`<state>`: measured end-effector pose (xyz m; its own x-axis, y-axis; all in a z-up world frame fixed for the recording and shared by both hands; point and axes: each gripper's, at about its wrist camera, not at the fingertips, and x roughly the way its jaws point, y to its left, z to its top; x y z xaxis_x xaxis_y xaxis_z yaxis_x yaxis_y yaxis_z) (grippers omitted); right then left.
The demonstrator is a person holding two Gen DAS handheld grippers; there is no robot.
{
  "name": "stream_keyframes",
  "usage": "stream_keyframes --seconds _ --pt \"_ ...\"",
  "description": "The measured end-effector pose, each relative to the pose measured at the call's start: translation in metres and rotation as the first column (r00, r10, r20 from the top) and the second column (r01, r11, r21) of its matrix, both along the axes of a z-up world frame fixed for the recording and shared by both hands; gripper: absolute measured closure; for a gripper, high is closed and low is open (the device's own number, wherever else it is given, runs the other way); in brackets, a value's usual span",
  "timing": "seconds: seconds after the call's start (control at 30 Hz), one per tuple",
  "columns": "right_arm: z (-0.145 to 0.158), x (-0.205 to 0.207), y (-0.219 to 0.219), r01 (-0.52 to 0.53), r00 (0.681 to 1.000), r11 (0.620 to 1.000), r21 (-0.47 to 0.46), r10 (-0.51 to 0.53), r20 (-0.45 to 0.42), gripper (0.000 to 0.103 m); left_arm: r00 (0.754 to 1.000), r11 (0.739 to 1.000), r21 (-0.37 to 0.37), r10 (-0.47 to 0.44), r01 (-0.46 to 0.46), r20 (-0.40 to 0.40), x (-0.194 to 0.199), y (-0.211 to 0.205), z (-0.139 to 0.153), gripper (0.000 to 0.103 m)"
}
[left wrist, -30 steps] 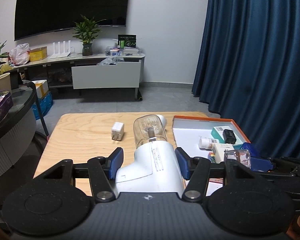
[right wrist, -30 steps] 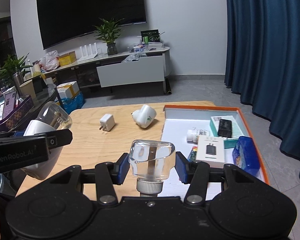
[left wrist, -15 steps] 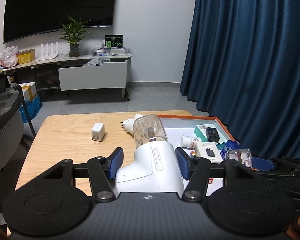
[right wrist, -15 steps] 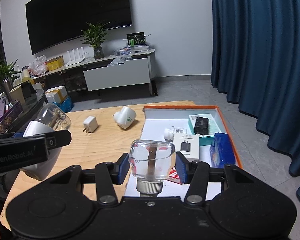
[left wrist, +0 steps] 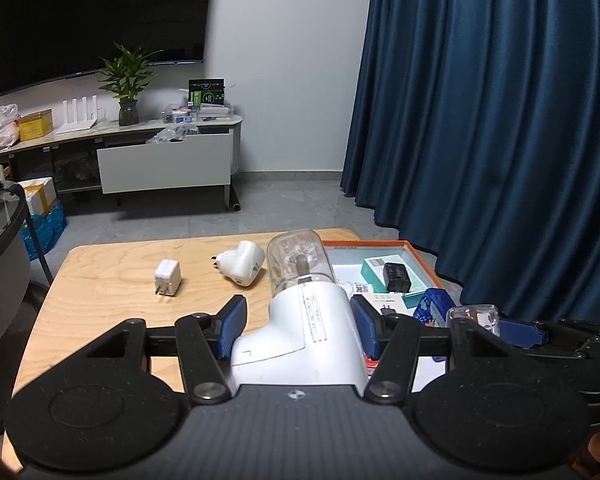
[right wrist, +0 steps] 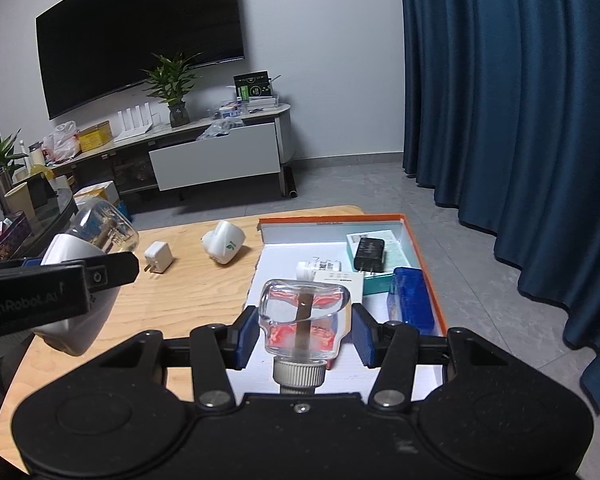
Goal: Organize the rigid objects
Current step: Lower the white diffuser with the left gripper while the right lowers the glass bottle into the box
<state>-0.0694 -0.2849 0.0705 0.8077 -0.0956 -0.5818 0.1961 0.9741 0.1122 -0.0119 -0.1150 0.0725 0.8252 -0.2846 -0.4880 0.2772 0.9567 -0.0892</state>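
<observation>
In the left wrist view, the left hand-held gripper [left wrist: 298,326] is holding a white device with a clear dome [left wrist: 300,308] above the wooden surface [left wrist: 112,280]. A white charger [left wrist: 167,283] and a white plug adapter [left wrist: 242,268] are lying loose on it, so they are left to sort.

In the right wrist view, the right hand-held gripper [right wrist: 304,336] is gripping a small clear bottle [right wrist: 303,322] over the orange-rimmed tray [right wrist: 420,256]. Inside are already a black box [right wrist: 370,254], a blue case [right wrist: 412,300] and a small white bottle [right wrist: 314,267]. The task seems about half done.
</observation>
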Motion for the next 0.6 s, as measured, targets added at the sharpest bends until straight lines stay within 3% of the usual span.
stream_keyframes --seconds 0.6 --pt "-0.0035 0.0019 -0.0033 0.013 1.000 1.000 0.001 -0.013 -0.011 0.043 1.000 1.000 -0.001 -0.013 0.013 -0.010 0.0041 -0.0026 -0.0043 0.045"
